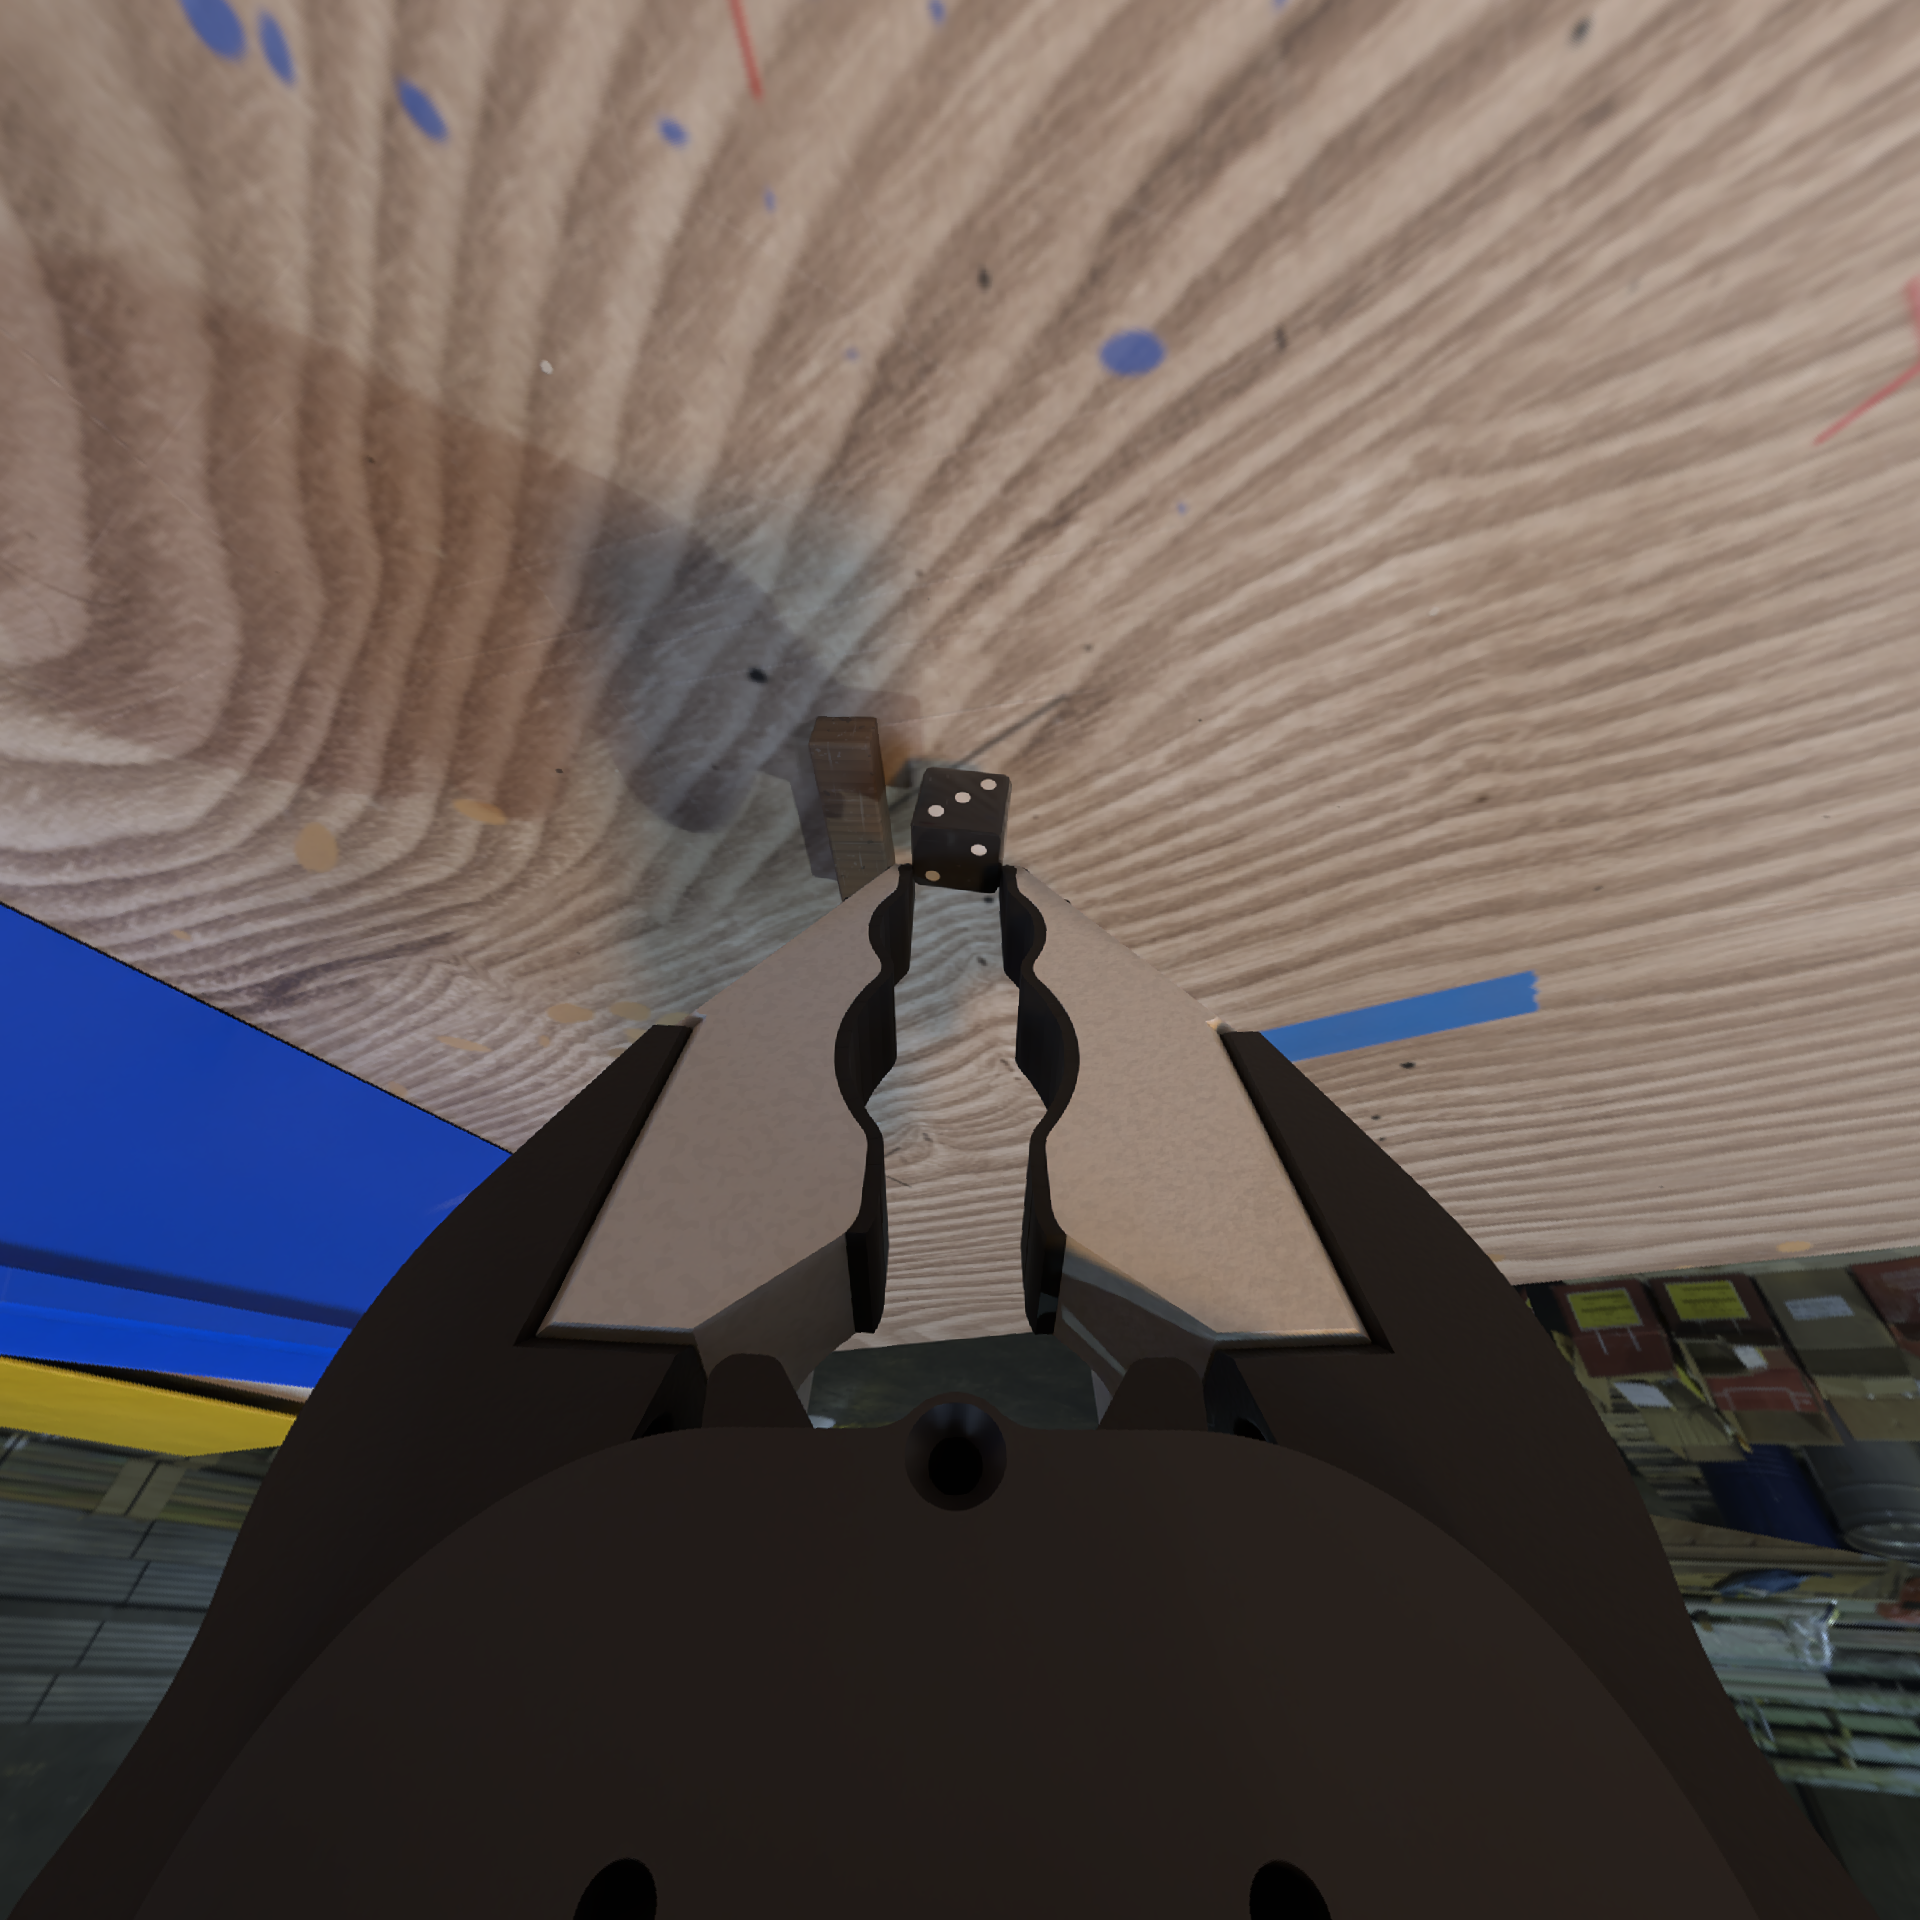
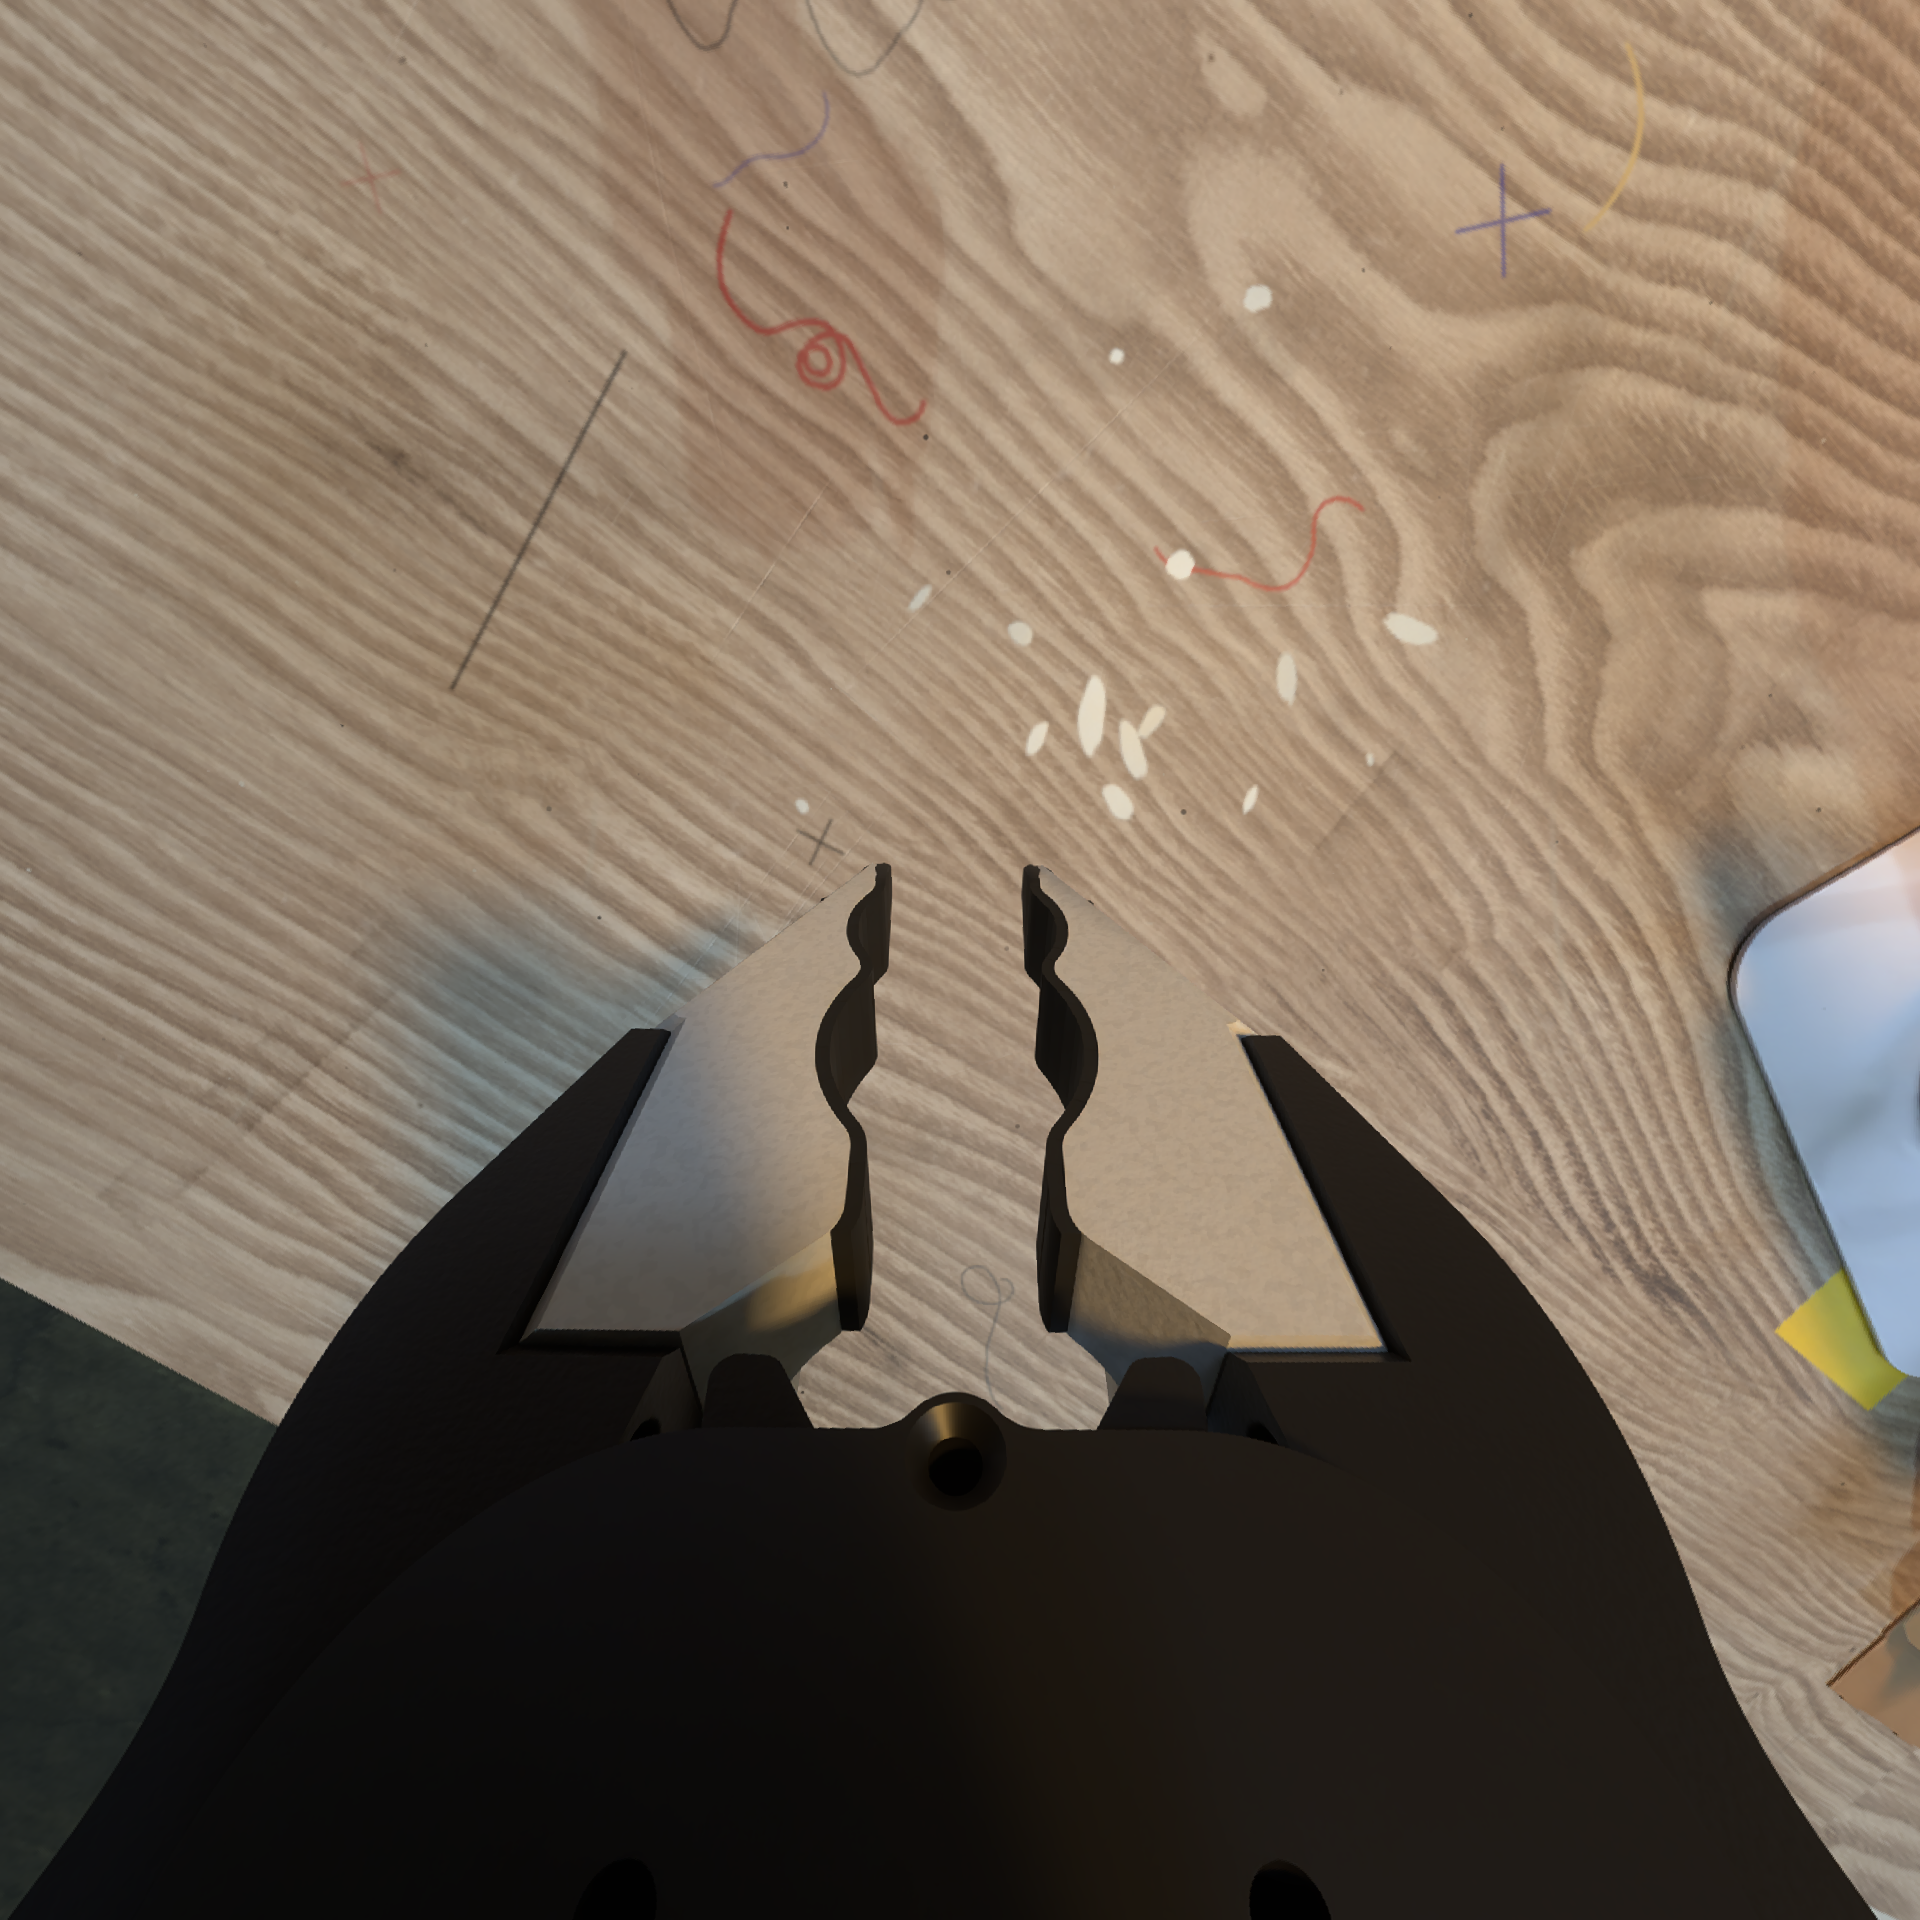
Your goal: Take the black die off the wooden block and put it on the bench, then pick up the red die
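In the left wrist view the black die [image 1: 958, 829] with white pips sits between the tips of my left gripper [image 1: 956, 881], whose jaws are closed against its near sides. A small dark wooden block [image 1: 850, 802] stands just left of the die, apart from the fingers, on the wooden bench [image 1: 1351, 623]. In the right wrist view my right gripper [image 2: 956, 878] is open and empty above the bench [image 2: 416, 623]. The red die shows in neither view.
A blue tape strip [image 1: 1403, 1013] lies right of the left gripper, and the bench edge with a blue surface [image 1: 156, 1091] lies to the left. A white rounded object [image 2: 1839, 1091] with a yellow piece [image 2: 1834, 1351] lies at the right. Dark floor [image 2: 104, 1455] shows past the bench corner.
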`<state>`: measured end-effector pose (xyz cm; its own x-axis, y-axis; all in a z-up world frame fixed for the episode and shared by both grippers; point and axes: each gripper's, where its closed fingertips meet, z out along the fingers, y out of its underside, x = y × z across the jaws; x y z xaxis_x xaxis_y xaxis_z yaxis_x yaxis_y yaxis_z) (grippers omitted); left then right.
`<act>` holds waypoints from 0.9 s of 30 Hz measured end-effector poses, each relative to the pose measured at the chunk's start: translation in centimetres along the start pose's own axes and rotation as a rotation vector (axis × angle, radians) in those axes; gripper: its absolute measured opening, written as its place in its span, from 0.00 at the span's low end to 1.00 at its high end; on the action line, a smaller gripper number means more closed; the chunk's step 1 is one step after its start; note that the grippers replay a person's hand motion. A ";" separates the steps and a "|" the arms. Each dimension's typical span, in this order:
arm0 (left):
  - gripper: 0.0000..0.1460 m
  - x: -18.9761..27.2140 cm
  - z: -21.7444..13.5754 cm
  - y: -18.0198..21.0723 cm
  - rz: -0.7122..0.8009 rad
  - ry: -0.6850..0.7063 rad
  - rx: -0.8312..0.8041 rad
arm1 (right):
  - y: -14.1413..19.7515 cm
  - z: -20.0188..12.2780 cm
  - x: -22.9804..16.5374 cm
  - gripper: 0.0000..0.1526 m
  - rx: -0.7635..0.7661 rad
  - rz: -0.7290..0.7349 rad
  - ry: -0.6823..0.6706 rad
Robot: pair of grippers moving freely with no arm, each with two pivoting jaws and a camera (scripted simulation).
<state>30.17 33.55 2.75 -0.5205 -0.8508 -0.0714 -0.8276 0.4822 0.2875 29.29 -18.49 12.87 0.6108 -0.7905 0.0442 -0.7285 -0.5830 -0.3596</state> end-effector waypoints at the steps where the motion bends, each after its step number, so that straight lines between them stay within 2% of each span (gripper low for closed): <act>1: 0.11 0.0 -0.3 -0.1 -0.001 0.003 0.008 | 0.0 0.0 0.0 0.16 -0.001 0.002 0.000; 6: 0.11 0.6 -3.3 -0.8 0.019 0.005 0.079 | 0.1 -0.1 0.3 0.16 0.002 0.011 0.008; 11: 0.11 2.8 -8.2 -2.4 0.108 -0.043 0.139 | 0.0 -0.2 0.4 0.16 0.005 0.015 0.017; 15: 0.11 7.2 -12.9 -4.5 0.226 -0.069 0.205 | 0.1 -0.7 0.4 0.16 0.017 0.012 0.024; 18: 0.11 12.3 -15.4 -6.7 0.339 -0.056 0.263 | 0.2 -1.3 0.4 0.16 0.032 0.013 0.028; 22: 0.11 20.7 -15.6 -10.4 0.517 -0.009 0.337 | 1.1 -2.7 0.6 0.16 0.056 0.025 0.042; 27: 0.11 29.4 -11.7 -14.4 0.709 0.007 0.381 | 2.9 -5.2 1.4 0.16 0.122 0.083 0.069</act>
<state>29.29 -0.84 7.71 -0.9486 -0.3162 0.0119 -0.3160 0.9451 -0.0833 26.45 -22.30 16.73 0.5240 -0.8487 0.0719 -0.7301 -0.4911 -0.4751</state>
